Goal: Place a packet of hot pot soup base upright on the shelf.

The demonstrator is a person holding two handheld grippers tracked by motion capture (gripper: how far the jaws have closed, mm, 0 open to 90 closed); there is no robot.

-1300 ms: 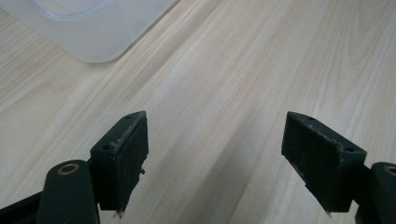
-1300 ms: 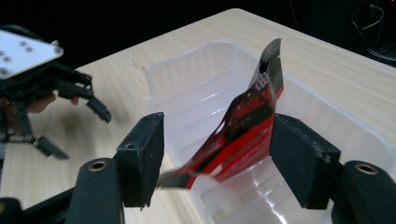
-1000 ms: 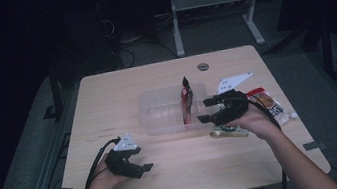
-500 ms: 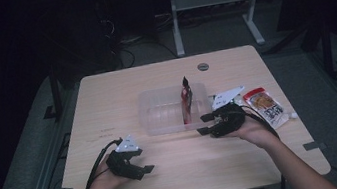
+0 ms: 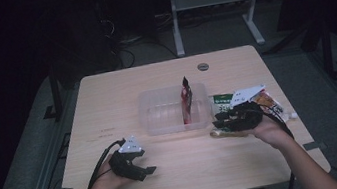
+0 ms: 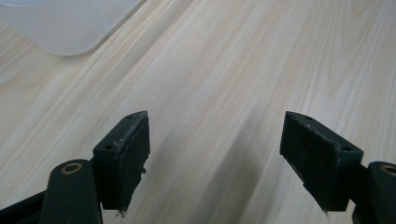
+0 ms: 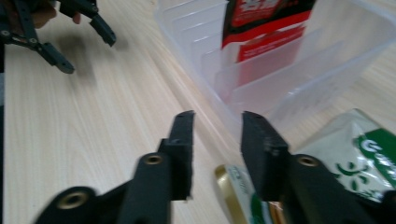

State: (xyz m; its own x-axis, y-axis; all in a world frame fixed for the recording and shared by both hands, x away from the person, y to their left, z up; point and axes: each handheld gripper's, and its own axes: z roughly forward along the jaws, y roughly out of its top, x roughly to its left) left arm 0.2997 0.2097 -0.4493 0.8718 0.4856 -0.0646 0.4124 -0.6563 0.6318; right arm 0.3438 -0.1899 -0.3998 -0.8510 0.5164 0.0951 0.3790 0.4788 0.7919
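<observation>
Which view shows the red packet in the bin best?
The right gripper view: the red packet is close, standing upright between the clear bin's dividers. The high view shows it small and edge-on. The left gripper view catches just a bin corner.

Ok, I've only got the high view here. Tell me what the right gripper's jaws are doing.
Observer: The right gripper is open, with nothing between its jaws.
Operator: Report what lies under it.
Observer: A gold-edged packet lies flat on the table just below the jaws, beside a green and white packet.
Operator: Now check the left gripper.
Observer: The left gripper is wide open over bare table, and a corner of the clear plastic bin shows ahead of it.
Operator: Describe the bin's inside.
Observer: It has ribbed dividers, and a red packet stands in one slot.
</observation>
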